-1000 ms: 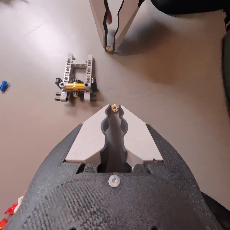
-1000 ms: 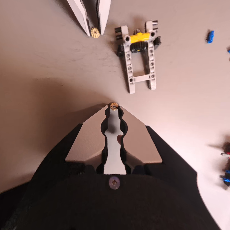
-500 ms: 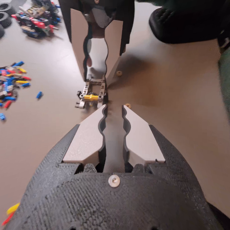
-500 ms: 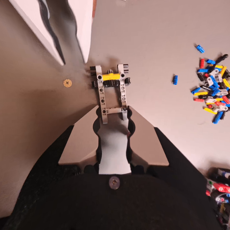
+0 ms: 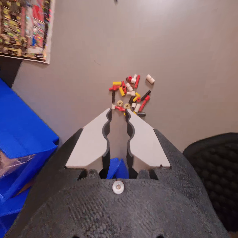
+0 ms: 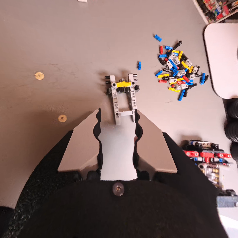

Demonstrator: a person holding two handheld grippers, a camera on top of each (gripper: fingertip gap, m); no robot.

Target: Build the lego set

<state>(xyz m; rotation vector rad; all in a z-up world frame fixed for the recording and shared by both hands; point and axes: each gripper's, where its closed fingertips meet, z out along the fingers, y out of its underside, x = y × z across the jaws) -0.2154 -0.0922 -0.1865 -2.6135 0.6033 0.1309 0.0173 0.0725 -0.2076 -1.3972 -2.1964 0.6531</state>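
Observation:
In the right wrist view a grey frame assembly [image 6: 123,97] with a yellow beam and a black gear lies on the table. My right gripper [image 6: 117,111] is open and empty, its tips at the frame's near end. Two tan gears [image 6: 39,75] [image 6: 62,118] lie loose to the left. In the left wrist view my left gripper [image 5: 117,109] is open and empty, just short of a small pile of red, yellow, white and black pieces [image 5: 131,94]. Two more tan gears [image 5: 120,103] [image 5: 127,106] lie at the pile's near edge.
A pile of blue, yellow, grey and black pieces [image 6: 180,72] lies right of the frame. A larger red and black assembly [image 6: 207,154] and black tyres [image 6: 231,123] sit at the right edge. A blue bin [image 5: 21,135] and a printed booklet [image 5: 24,28] are left of my left gripper. One gripper's finger ends stand about 30 cm off the other's.
Both grippers opened and let go of their tan gears, which now lie on the table. The left gripper swung away to the small pile. The right gripper moved to the grey frame.

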